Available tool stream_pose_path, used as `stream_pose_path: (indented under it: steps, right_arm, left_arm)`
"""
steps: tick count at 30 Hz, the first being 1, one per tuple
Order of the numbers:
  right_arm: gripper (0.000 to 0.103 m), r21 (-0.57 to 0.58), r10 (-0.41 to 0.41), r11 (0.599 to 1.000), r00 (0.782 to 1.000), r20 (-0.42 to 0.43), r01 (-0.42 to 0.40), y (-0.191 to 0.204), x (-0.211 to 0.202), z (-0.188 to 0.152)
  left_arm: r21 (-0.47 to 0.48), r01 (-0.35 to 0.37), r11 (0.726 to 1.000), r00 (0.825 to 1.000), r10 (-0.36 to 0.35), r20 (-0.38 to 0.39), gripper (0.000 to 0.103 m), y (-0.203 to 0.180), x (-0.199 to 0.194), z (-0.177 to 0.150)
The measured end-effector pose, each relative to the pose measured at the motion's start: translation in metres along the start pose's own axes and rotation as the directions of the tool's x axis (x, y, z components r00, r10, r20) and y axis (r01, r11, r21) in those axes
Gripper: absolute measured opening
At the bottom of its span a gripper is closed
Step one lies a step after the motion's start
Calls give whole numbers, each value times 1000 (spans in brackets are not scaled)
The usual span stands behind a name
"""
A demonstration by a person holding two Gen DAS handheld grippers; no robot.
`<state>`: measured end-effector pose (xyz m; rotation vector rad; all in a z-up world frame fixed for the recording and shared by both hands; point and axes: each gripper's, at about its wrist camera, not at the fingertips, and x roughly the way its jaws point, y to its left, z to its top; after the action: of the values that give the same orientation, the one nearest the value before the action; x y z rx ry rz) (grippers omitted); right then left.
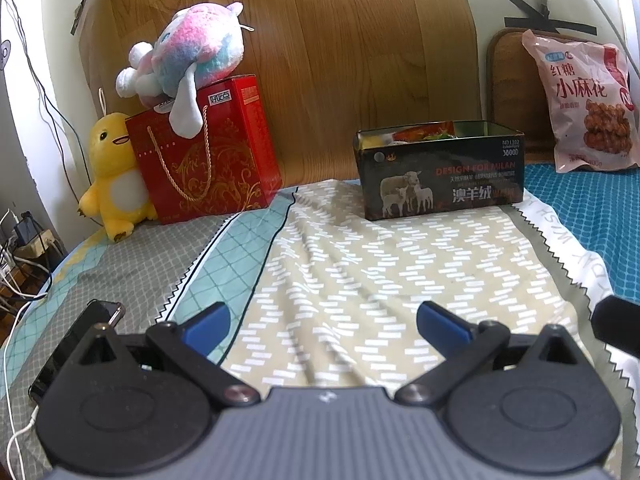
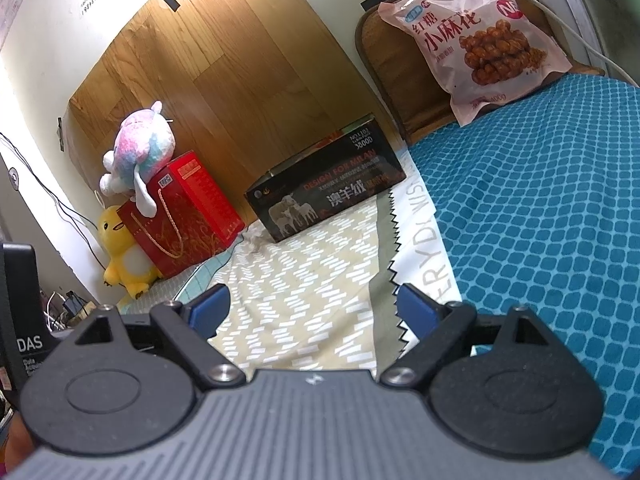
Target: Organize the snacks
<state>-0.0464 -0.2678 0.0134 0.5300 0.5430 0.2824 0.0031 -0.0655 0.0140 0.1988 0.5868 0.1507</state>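
Blue fingertips [image 1: 208, 320] of the left gripper [image 1: 323, 326] are spread wide, nothing held between them; they are poised over the beige patterned cloth [image 1: 360, 272]. The right gripper [image 2: 310, 308] is likewise set wide apart and empty, its blue fingertips [image 2: 416, 308] above the zigzag edge where the cloth meets the blue checked cover [image 2: 540, 220].

The dark tin box [image 1: 440, 176], printed with sheep, is seen standing upright at the far end of the cloth, lid off; coloured packets are partly visible inside it in the left view, contents not identifiable. A pink snack bag [image 1: 584, 108] is leaned against a brown cushion [image 1: 508, 92] at the head of the blue cover, well apart from the tin, to its right.

At far left, a red gift box [image 1: 208, 152] with a rope handle is noted, a pastel plush toy [image 1: 188, 60] lying on top and a yellow plush duck [image 1: 112, 176] touching its left side. A dark phone [image 1: 76, 344] lies just beside the left gripper.
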Motion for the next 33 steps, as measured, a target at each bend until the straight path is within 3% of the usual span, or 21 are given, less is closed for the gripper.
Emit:
stream_pose_path:
  steps: [33]
  right_arm:
    - [93, 6, -17, 1000, 1000, -9, 18, -2, 2, 0]
  left_arm:
    - [50, 19, 999, 998, -16, -52, 103, -12, 8, -5]
